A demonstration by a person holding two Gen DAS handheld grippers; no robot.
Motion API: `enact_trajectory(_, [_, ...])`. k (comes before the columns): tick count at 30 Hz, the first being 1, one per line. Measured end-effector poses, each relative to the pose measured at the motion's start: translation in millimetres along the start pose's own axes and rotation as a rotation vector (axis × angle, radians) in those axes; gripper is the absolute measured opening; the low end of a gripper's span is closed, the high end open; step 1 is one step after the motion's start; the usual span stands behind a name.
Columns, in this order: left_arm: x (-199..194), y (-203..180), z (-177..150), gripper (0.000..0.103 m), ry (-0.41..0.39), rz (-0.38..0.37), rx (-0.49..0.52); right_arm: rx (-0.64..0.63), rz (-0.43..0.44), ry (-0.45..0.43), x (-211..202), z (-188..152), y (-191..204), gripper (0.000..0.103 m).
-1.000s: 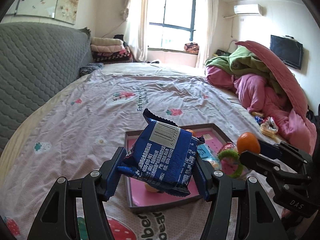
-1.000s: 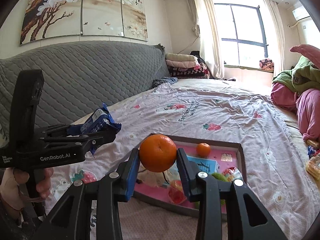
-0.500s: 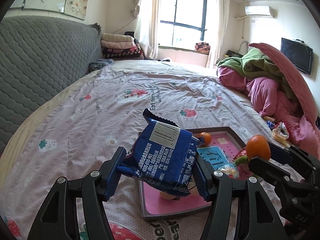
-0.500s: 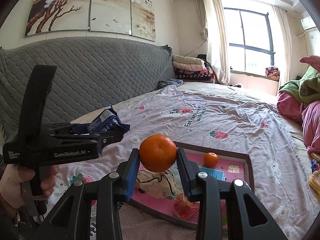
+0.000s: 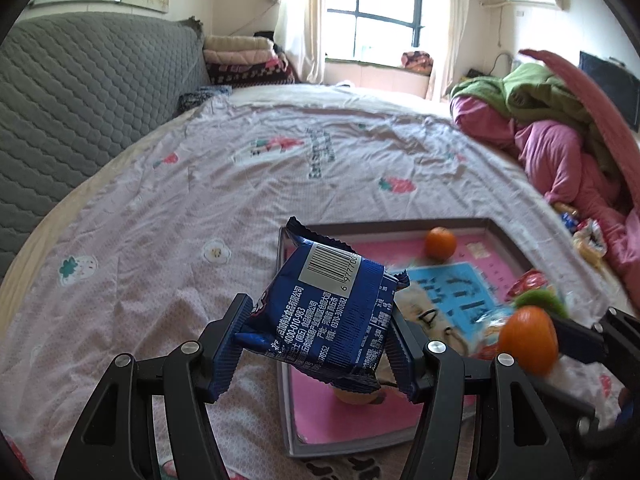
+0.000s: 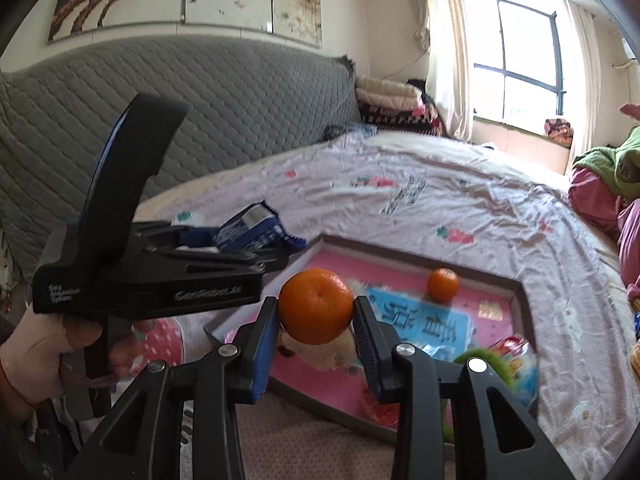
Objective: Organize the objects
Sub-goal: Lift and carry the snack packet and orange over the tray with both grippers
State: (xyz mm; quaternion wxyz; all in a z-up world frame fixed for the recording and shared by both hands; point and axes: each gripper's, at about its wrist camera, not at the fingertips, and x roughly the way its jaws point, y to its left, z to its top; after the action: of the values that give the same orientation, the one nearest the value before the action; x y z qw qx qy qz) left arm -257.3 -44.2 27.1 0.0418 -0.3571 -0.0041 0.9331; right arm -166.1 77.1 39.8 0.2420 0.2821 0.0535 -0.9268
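My left gripper (image 5: 316,346) is shut on a blue snack packet (image 5: 332,312), held in the air over the near left corner of a shallow pink-lined tray (image 5: 286,400) on the bed. My right gripper (image 6: 316,332) is shut on an orange (image 6: 316,306), above the tray's near edge (image 6: 320,404). In the left wrist view the held orange (image 5: 528,338) shows at the right; in the right wrist view the packet (image 6: 252,232) shows at the left. A second orange (image 5: 440,243) lies at the tray's far side, and another orange thing (image 5: 354,396) lies under the packet.
The tray also holds a green ring toy (image 6: 486,360) and red wrappers (image 5: 528,284). A heap of pink and green bedding (image 5: 560,140) fills the right side of the bed. More snacks (image 5: 588,238) lie beside it. A grey quilted headboard (image 5: 80,100) stands at the left.
Both grippers have moved forward and down toward the tray, each keeping its hold. The tray now looks larger and nearer in both views.
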Motion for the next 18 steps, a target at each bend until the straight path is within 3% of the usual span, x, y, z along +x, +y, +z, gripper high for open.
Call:
enact_trajectory(10, [49, -1, -5, 0.065, 0.119, -0.007, 0.007, -0.025, -0.018, 0.12, 39, -18, 1, 0.038])
enact_trajectory(18, [64, -1, -5, 0.065, 0.16, -0.011, 0.023, -0.045, -0.027, 0.188, 64, -27, -1, 0.038])
